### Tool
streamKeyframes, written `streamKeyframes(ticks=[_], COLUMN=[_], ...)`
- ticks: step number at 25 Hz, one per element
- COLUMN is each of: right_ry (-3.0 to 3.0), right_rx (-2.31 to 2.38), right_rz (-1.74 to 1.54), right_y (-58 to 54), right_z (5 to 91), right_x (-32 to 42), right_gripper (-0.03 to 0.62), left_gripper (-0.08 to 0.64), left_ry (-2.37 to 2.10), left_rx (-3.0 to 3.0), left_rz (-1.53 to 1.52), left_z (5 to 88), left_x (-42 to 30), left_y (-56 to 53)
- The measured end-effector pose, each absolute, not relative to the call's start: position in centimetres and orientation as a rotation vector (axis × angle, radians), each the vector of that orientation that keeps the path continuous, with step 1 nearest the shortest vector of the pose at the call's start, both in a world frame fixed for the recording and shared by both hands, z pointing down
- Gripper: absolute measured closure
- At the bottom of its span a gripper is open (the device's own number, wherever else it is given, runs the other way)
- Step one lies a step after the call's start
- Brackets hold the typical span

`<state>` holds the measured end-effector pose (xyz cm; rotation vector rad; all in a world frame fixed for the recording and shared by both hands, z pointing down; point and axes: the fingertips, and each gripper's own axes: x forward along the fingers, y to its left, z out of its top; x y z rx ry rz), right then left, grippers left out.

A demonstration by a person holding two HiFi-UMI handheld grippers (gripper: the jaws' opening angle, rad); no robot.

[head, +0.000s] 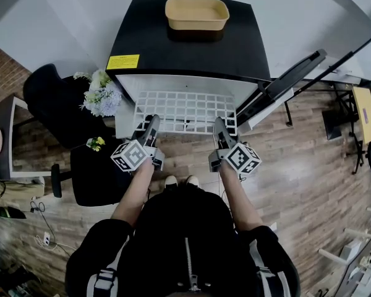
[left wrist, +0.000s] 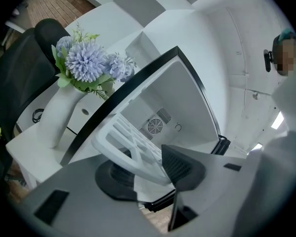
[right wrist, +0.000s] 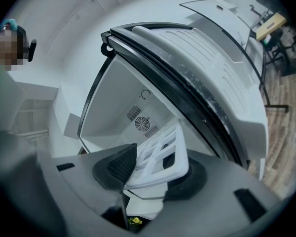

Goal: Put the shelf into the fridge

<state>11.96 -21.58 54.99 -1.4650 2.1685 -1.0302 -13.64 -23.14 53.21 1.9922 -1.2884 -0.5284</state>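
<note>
A white grid shelf (head: 188, 111) lies level at the open mouth of the black mini fridge (head: 142, 36), its far edge at the fridge's opening. My left gripper (head: 149, 124) is shut on the shelf's near left edge and my right gripper (head: 219, 127) on its near right edge. In the left gripper view the shelf (left wrist: 133, 142) sits pinched between the pads of the left gripper (left wrist: 148, 169), with the fridge's white inside (left wrist: 172, 102) beyond. In the right gripper view the shelf (right wrist: 163, 154) rests between the pads of the right gripper (right wrist: 150, 169), facing the fridge's back wall (right wrist: 123, 107).
The fridge door (head: 284, 85) stands swung open to the right. A tan tray (head: 196, 12) sits on the fridge top. Pale flowers in a white vase (head: 102, 94) and a black chair (head: 55, 104) stand to the left. The floor is wood.
</note>
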Motion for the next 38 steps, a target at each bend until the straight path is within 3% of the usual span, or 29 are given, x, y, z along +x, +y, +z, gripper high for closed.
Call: streamKeyframes(ticks=[38], right_ry=[2.201], right_rx=[-1.429], right_rz=[-1.075], right_y=[-21.9], right_z=[55.7], right_x=[11.0], right_gripper=[0.42], left_gripper=[0.391], left_ry=[-1.257], left_rx=[2.02], left_rz=[-0.502], left_z=[53.9], left_x=[-12.9], left_y=[-23.5])
